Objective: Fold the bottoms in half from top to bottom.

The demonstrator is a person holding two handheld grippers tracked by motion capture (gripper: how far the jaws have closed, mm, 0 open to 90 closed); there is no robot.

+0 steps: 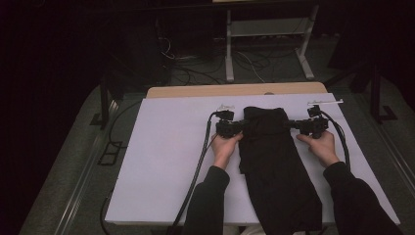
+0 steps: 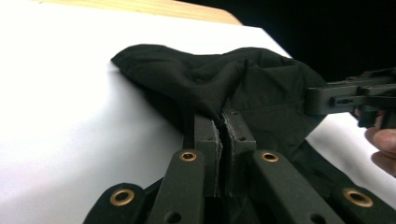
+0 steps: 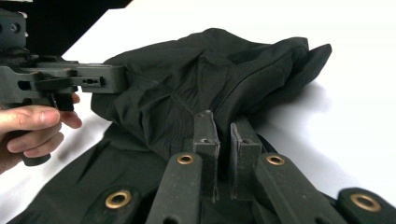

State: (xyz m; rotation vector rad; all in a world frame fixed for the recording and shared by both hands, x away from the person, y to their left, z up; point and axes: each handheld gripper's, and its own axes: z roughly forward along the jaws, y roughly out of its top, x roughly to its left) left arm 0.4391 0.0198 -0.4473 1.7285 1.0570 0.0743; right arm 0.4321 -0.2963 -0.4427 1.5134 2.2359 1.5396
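A black garment lies lengthwise on the white sheet, its near end hanging over the front edge. My left gripper is shut on the garment's far left edge; in the left gripper view the jaws pinch a raised fold of the black cloth. My right gripper is shut on the far right edge; in the right gripper view its jaws grip the bunched fabric. The far end is lifted and puckered between the two grippers. Each gripper view also catches the other gripper.
The sheet covers a wooden table. Small white items lie near the sheet's far edge. A cable trails from the left gripper over the front edge. White frame legs and loose cables are on the floor beyond.
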